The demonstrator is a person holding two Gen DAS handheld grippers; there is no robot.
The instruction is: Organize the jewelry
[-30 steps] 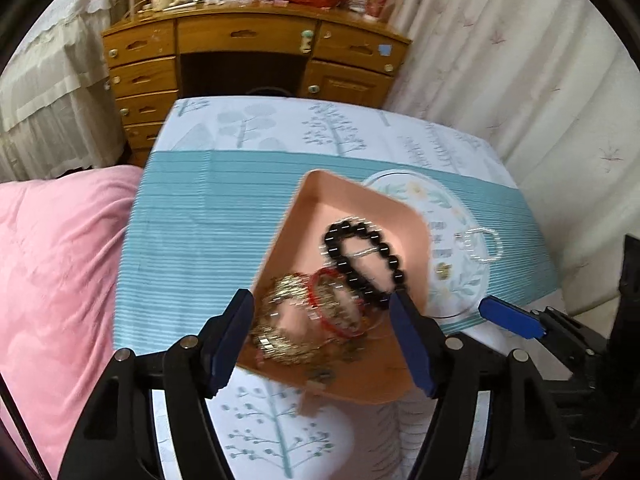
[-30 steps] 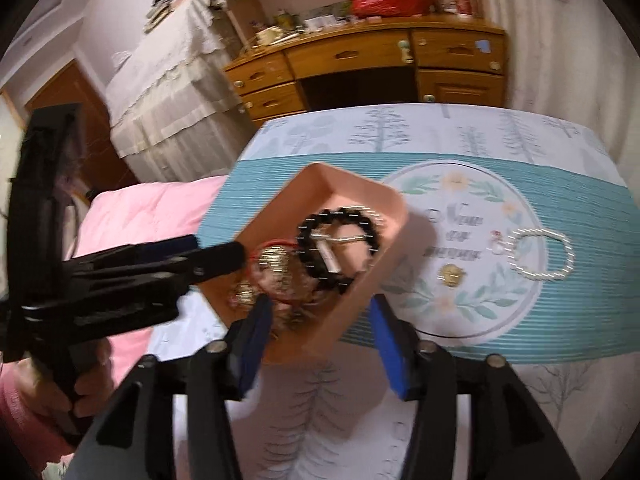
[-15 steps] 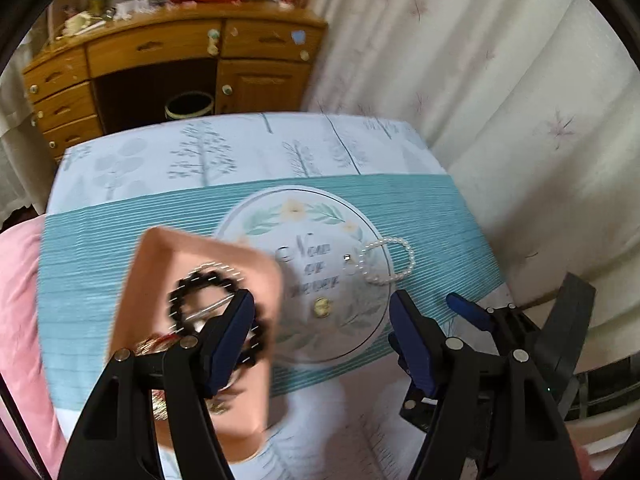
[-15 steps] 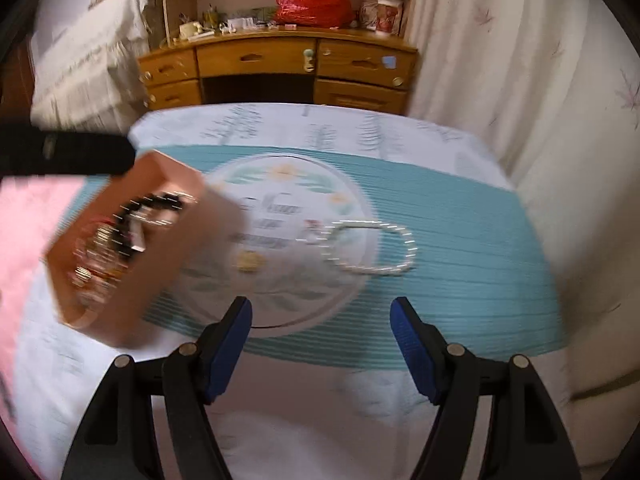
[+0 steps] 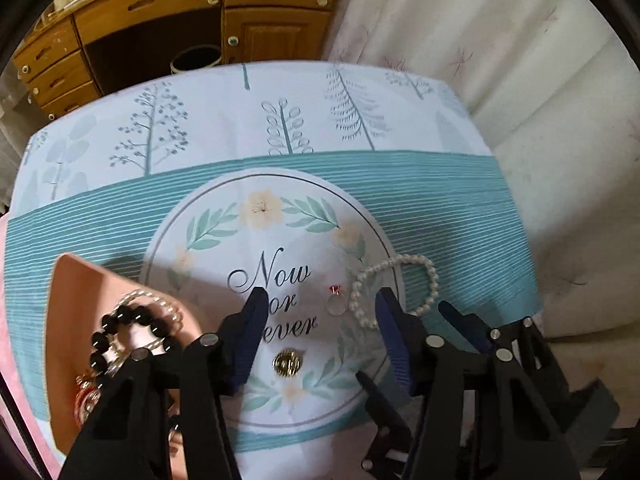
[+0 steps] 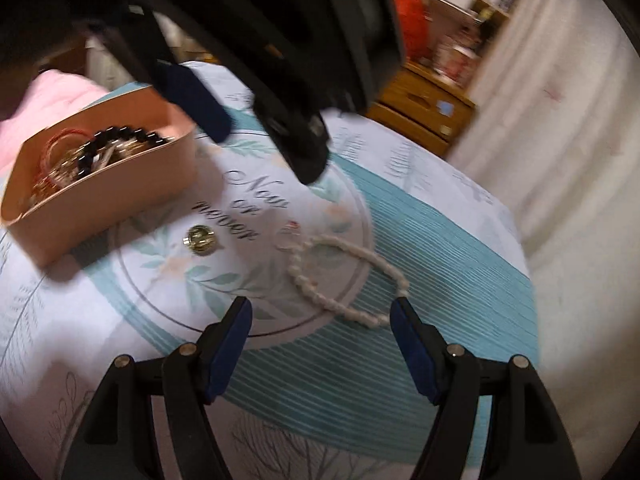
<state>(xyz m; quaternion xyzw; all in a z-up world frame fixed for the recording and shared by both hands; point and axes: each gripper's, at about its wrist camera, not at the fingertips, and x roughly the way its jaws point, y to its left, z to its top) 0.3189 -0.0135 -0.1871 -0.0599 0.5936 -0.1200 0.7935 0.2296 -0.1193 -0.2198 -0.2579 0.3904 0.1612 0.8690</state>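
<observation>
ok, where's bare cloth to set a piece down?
Free: the tree-print band beyond the teal stripes, and the teal stripes right of the pearl bracelet. Crowded: around the ring, gold piece and pink tray.

A tree-print tablecloth (image 5: pixel 280 128) spreads ahead of and under the claw. Beyond it stands a wooden desk (image 5: pixel 160 12), a bin (image 5: pixel 196 60) in its kneehole. A pale curtain (image 5: pixel 500 60) hangs to the right.
</observation>
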